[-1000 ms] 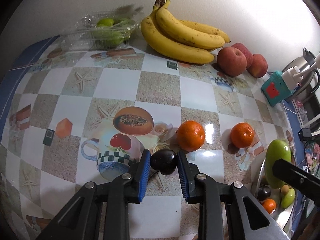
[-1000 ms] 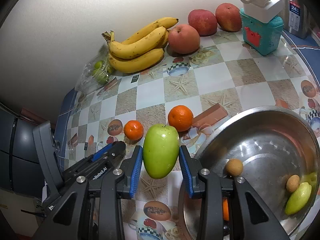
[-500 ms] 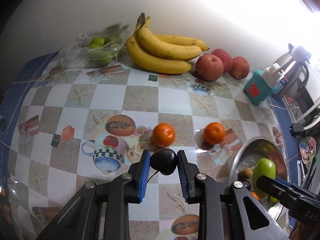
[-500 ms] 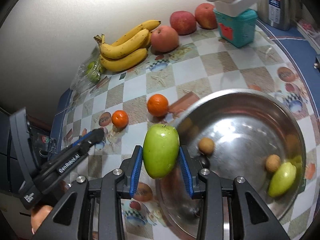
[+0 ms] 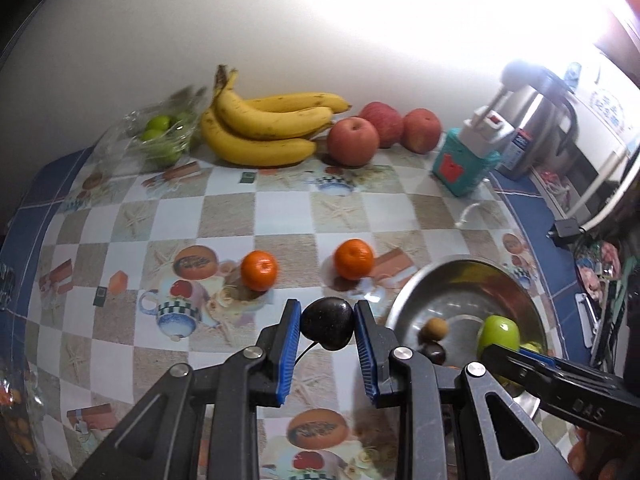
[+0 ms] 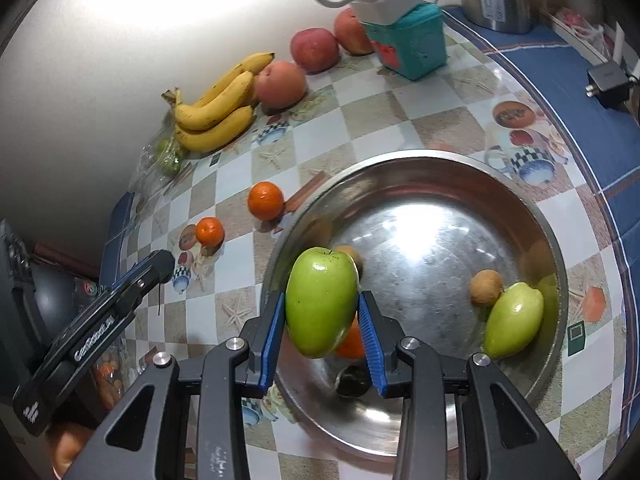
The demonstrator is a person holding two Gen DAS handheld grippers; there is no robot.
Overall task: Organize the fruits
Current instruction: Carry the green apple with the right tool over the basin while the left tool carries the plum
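A: Both grippers have carried their fruit toward the steel bowl (image 6: 532, 216). A second ago the green fruit hung over the tablecloth, left of the rim; now, in the right wrist view, it hangs over the bowl's left half, low and centre in the frame.

B: What grips what?

A: Right gripper (image 6: 322, 322): blue pads pressed on both sides of the green fruit (image 6: 322, 300), which sits upright with its stem end up. Left gripper (image 5: 327, 334): closed on a small dark fruit (image 5: 327, 322), low centre in the left wrist view, above the cloth and just left of the bowl.

B: Why held aloft?

A: Likely so each clears the rim before being let go. Clamping across the middle keeps round fruit from slipping.

B: What is in the bowl already?

A: A second green fruit (image 6: 514, 320) at lower right, a brown one (image 6: 486, 288) touching it, plus an orange and a dark fruit partly hidden behind the pads.

B: What remains out?

A: Two oranges (image 5: 259, 270) mid-frame, well apart from the bananas (image 5: 264, 132) and apples (image 5: 354, 140) along the wall at the top.
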